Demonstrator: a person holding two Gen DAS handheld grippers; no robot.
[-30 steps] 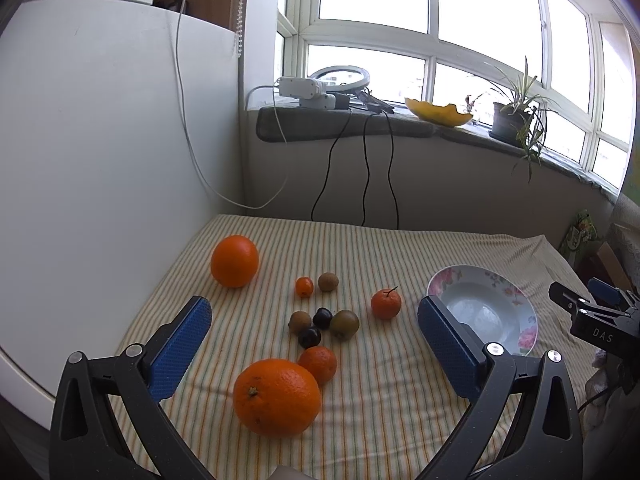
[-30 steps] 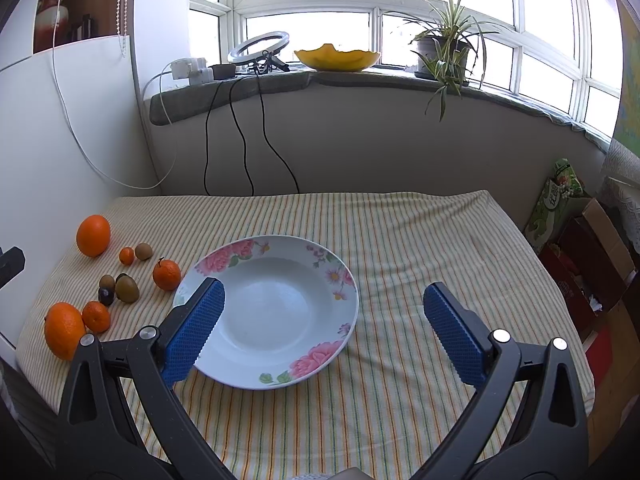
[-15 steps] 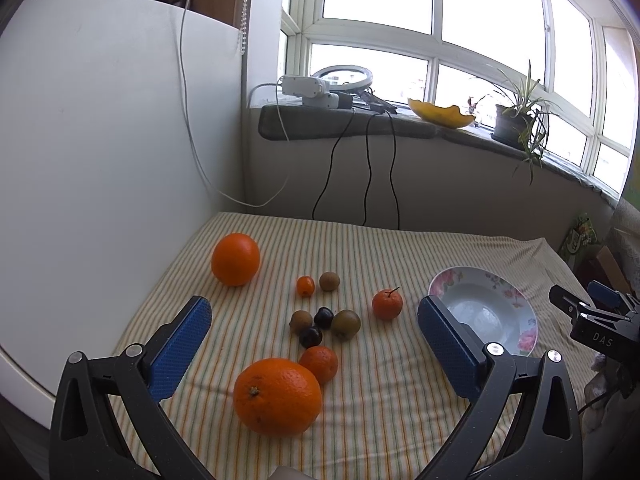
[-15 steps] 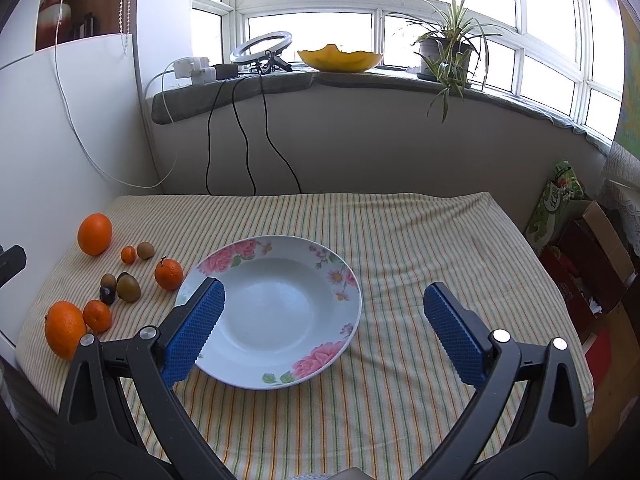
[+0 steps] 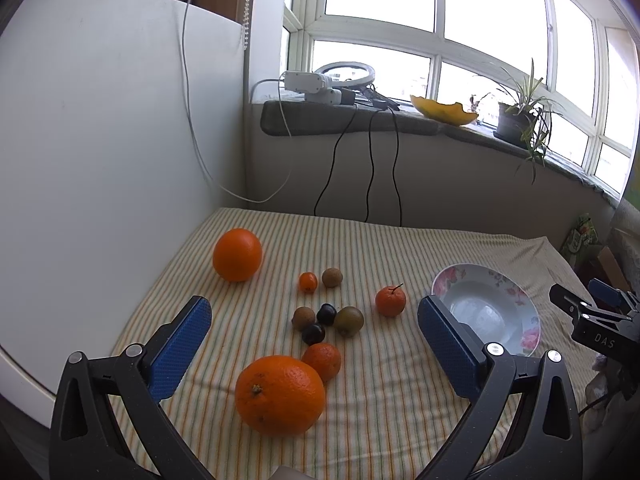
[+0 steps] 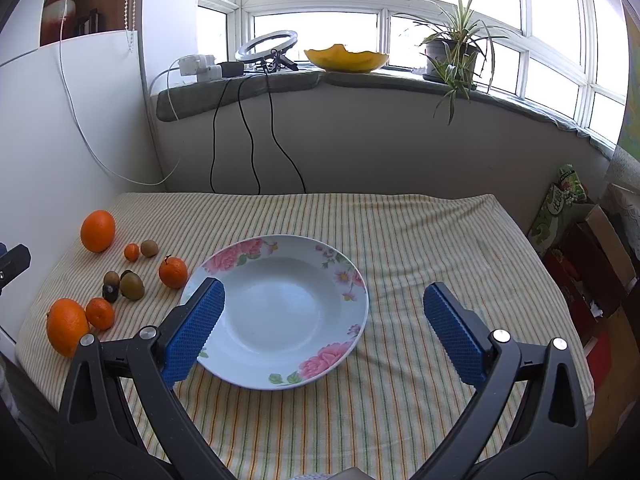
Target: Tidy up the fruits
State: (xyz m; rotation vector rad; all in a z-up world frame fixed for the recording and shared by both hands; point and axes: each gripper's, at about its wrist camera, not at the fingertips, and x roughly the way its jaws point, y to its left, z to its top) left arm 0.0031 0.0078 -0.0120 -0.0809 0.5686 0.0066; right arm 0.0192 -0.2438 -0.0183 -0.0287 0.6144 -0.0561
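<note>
The striped bench carries an empty floral plate straight ahead of the right tongs, which gape wide and hold nothing. The left tongs, likewise spread and bare, have the big orange just ahead between their fingers, so the left hand is likely the nearer one; the smaller fruits lie beyond it.

Daylight floods from the windows at twelve o'clock, panes blown white; soft shadows; sharp focus; fisheye bending and dark vignetting at corners.
</note>
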